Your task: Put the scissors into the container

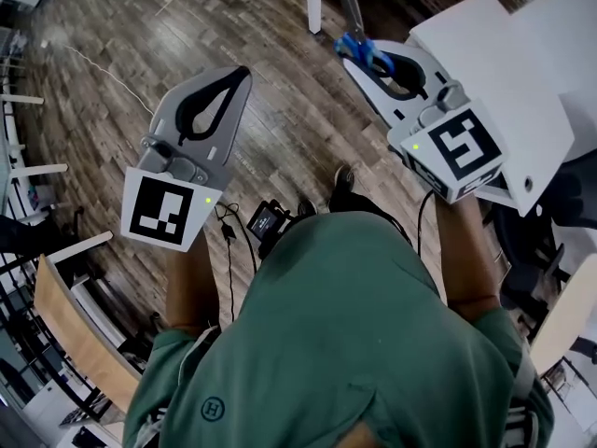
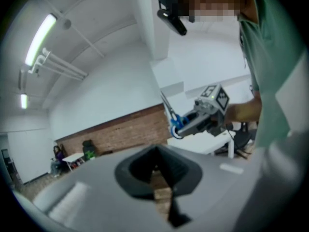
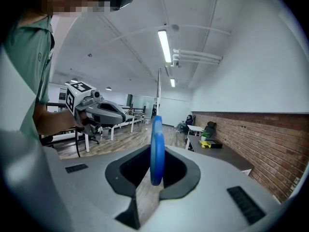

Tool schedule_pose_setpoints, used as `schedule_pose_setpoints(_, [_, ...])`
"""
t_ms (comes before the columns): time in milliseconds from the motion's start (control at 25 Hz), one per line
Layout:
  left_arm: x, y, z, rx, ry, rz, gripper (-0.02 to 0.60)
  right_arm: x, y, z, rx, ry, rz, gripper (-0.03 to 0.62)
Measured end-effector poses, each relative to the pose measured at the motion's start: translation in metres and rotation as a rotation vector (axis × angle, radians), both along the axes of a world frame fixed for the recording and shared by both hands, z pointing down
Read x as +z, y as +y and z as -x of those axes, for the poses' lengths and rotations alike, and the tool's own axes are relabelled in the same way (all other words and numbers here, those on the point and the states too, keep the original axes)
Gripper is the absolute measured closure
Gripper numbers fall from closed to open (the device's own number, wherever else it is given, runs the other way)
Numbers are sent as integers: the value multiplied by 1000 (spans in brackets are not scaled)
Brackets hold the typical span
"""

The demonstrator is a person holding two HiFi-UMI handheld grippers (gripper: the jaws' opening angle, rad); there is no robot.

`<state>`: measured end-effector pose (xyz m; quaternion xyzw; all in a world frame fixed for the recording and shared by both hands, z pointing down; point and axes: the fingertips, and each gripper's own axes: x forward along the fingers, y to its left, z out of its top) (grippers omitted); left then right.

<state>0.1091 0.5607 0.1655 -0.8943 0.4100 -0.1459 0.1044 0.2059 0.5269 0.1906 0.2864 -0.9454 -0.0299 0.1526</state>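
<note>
The right tongs [image 1: 362, 62] are clamped on the blue handle of the scissors [image 1: 353, 12]. They hold them in the air at one o'clock from the person, beside the white tabletop [image 1: 494, 73]. The left tongs [image 1: 241, 77] are closed on nothing, out at eleven o'clock. No container shows in any view, so I'd locate it first, then lower the blades in point-first before releasing. Only the right gripper view shows the handle edge-on between the jaws. Only the left gripper view shows the blades slanting upward.
</note>
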Motion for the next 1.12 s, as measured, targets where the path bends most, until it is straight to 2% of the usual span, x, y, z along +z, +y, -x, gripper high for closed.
schedule_pose_setpoints(480, [-2, -67, -25, -106, -38, 8, 578, -1, -70, -21, -113, -45, 1, 546])
schedule_pose_setpoints(680, [-1, -89, -29, -124, -48, 3, 578, 4, -93, -25, -121, -55, 5, 546])
schedule_pose_setpoints(1120, [-4, -157, 20, -78, -28, -17, 578, 4, -153, 26, -84, -35, 4, 548])
